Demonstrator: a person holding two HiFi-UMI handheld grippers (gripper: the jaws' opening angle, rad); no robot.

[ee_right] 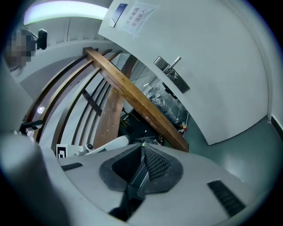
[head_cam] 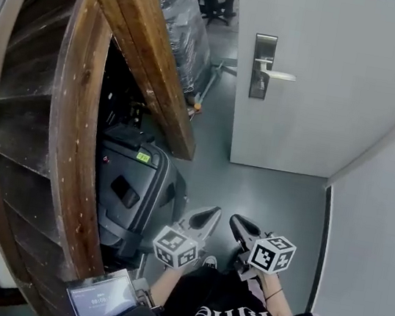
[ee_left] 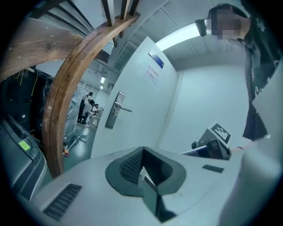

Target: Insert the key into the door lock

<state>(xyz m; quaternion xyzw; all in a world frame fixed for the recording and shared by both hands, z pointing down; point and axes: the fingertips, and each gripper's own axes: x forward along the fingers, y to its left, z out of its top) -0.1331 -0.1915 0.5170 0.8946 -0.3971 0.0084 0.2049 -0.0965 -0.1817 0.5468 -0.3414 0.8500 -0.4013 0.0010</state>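
The white door (head_cam: 322,76) stands ahead, with a metal lock plate (head_cam: 262,65) and lever handle (head_cam: 279,75) on it. The lock plate (ee_left: 116,109) also shows far off in the left gripper view, and the same lock plate (ee_right: 170,73) in the right gripper view. My left gripper (head_cam: 209,215) and right gripper (head_cam: 235,223) are held side by side low over the grey floor, well short of the door. On both, the jaws are pressed together. No key shows in any view.
A curved wooden staircase (head_cam: 77,120) fills the left side, its sloping beam (head_cam: 139,33) reaching toward the door. A black machine (head_cam: 129,187) stands under it beside my left gripper. A lit screen (head_cam: 101,298) sits at the bottom left. A white wall (head_cam: 381,220) closes the right.
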